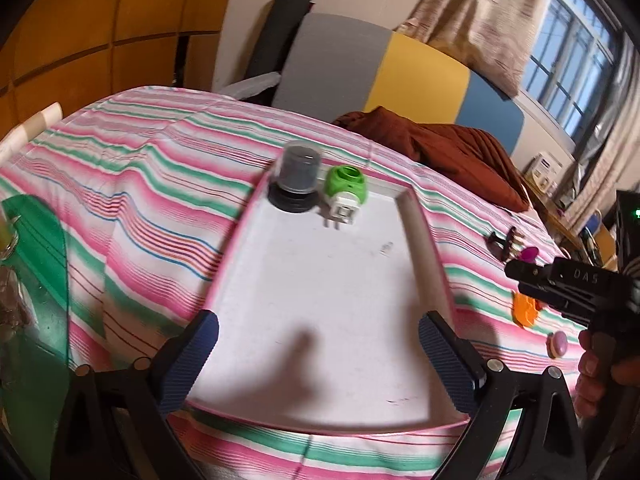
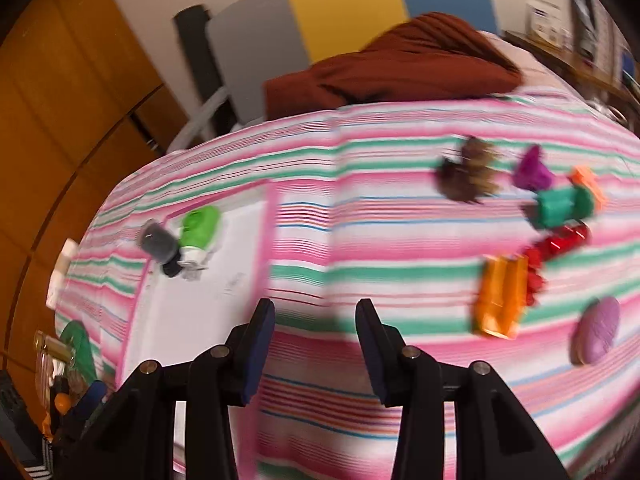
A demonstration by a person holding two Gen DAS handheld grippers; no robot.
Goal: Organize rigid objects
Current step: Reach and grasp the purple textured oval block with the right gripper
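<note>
Left hand-held gripper (image 1: pixel 318 354) open over tray (image 1: pixel 424 216); green plug (image 1: pixel 344 194) prongs face camera.

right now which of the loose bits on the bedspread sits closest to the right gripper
The orange piece: it lies just right of the right gripper, nearer than the lilac disc, red piece and green one.
</note>
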